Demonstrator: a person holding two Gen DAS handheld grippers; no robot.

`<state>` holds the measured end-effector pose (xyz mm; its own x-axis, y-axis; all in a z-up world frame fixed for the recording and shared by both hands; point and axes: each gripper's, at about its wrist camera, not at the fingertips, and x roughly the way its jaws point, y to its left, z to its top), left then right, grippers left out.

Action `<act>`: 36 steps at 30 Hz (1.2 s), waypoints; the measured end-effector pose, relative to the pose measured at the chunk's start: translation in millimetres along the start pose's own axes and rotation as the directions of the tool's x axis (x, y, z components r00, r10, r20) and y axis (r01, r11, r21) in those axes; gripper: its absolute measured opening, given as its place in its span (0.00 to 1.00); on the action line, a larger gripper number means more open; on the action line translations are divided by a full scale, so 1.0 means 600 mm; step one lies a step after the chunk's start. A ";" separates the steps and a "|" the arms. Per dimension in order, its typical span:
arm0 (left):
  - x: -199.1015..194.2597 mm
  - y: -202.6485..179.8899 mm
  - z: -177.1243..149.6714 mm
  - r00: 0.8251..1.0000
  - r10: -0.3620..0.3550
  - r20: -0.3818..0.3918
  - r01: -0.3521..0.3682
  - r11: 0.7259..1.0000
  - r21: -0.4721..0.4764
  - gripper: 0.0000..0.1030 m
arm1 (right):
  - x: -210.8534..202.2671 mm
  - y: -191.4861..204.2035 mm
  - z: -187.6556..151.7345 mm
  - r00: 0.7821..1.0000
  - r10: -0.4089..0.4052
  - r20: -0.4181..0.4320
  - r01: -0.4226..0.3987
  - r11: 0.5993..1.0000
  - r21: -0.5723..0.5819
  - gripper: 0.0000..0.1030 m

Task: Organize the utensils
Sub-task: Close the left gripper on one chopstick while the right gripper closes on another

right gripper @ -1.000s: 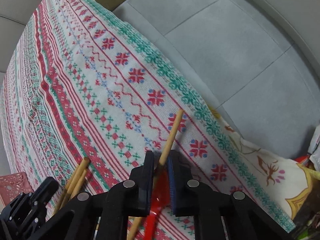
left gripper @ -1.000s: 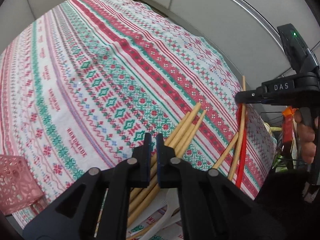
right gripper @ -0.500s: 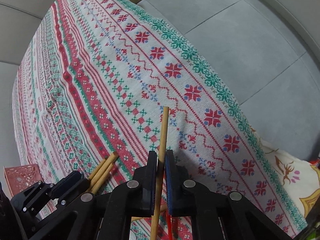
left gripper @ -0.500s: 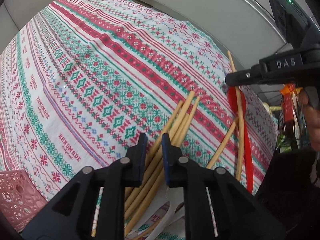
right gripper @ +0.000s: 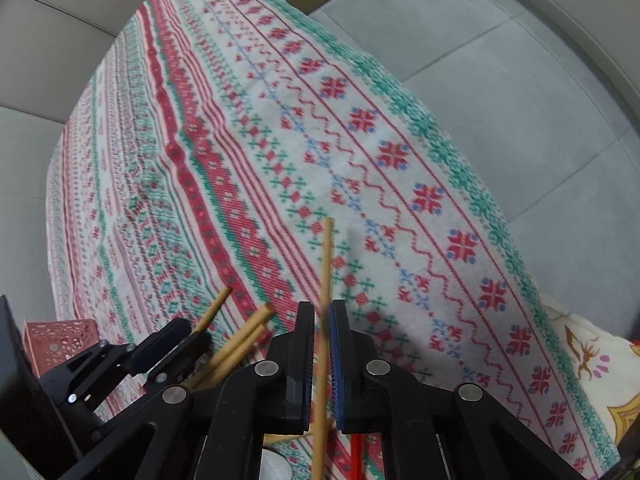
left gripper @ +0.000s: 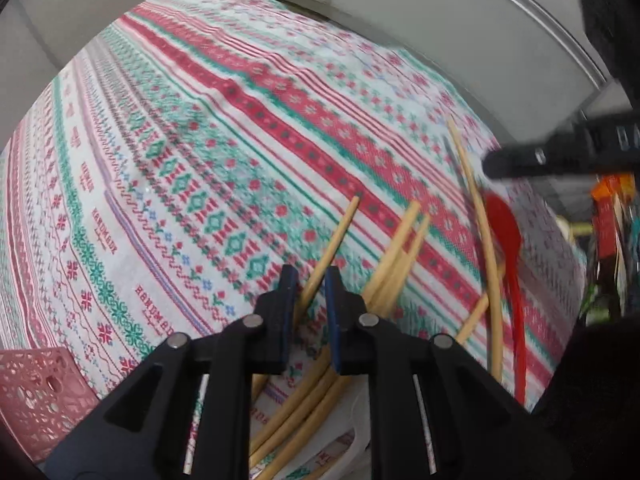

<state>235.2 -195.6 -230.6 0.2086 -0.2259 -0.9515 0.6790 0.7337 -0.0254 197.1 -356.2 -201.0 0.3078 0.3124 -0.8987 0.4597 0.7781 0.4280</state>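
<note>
Between the right tool's (right gripper: 321, 320) nearly closed jaws stands a chopstick (right gripper: 326, 264) (seemingly gripped); left tool (left gripper: 311, 280) narrowly parted.

Table under a patterned cloth, utensils piled at my near edge.

I see the tablecloth (left gripper: 224, 152) in red, green and white bands covering the whole top. A bundle of wooden chopsticks (left gripper: 392, 264) lies on it near centre, a red spoon (left gripper: 508, 248) to their right, a white spoon (left gripper: 356, 432) under the pile at the near edge. A pink perforated basket (left gripper: 36, 396) sits at the near left.
</note>
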 end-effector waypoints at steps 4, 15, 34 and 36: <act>0.000 0.023 0.009 1.000 0.010 0.014 -0.009 0.996 -0.085 0.11 | 0.001 0.001 0.008 1.000 0.019 0.018 -0.019 1.000 0.007 0.06; 0.004 0.045 0.026 0.999 0.051 0.013 -0.049 0.991 -0.128 0.15 | 0.019 -0.009 0.028 1.000 -0.004 -0.010 0.005 0.998 0.066 0.42; -0.092 0.083 0.037 0.978 0.117 0.170 -0.080 0.974 -0.214 0.07 | -0.019 0.050 0.014 0.997 0.004 0.076 0.000 0.998 -0.057 0.05; -0.127 0.093 0.027 0.970 0.122 0.209 -0.072 0.970 -0.231 0.07 | -0.045 0.067 0.002 0.994 0.022 0.110 -0.012 0.996 -0.090 0.05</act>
<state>268.2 -147.9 -154.7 0.4325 -0.2640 -0.8621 0.4808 0.8764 -0.0272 208.4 -334.0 -159.3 0.4073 0.2676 -0.8732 0.3790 0.8204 0.4282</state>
